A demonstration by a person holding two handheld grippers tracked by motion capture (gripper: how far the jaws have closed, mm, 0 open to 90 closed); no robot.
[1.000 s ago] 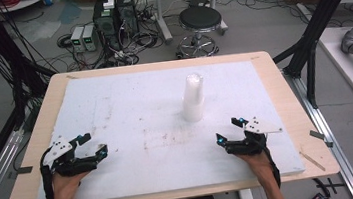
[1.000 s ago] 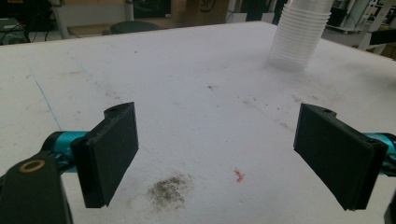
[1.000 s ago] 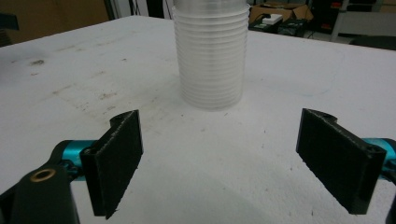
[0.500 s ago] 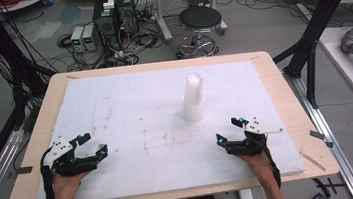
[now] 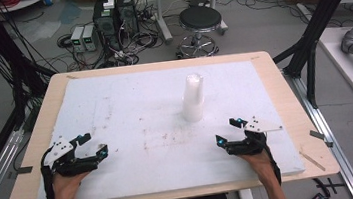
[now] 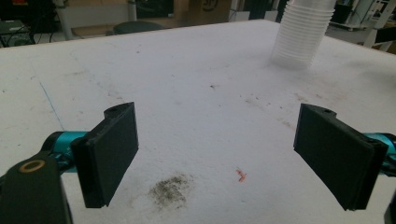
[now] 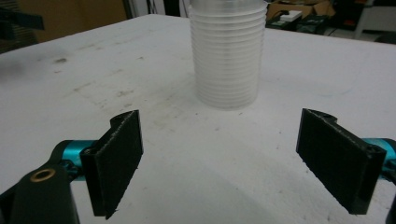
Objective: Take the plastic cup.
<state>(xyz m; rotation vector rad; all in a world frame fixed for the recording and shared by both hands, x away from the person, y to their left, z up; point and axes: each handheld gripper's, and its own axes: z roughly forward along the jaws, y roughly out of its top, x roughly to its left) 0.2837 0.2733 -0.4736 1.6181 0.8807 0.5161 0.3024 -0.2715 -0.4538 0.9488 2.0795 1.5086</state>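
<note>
— Nothing has moved since a second ago: the stack of white cups (image 5: 193,97) stands where it stood, and both hands sit at the same spots.

— And where is that stack exactly?

— Upright on the white foam sheet (image 5: 130,110) that covers the bench (image 5: 294,116), a little right of the middle, with nothing touching it. In the right gripper view its ribbed rims rise straight ahead, between the two jaws but well beyond them.

— The claws?

— Right claw (image 5: 226,131) is spread wide, holding nothing, low over the sheet near the front edge, aimed toward the cups. Left claw (image 5: 93,143) is just as wide, also holding nothing, well apart at the sheet's left front.

— Anything under the left one?

— A grey smudge (image 6: 170,190) and a small red fleck (image 6: 241,175) on the sheet between its jaws. Behind the bench, a black stool (image 5: 199,20) stands on the floor.
</note>
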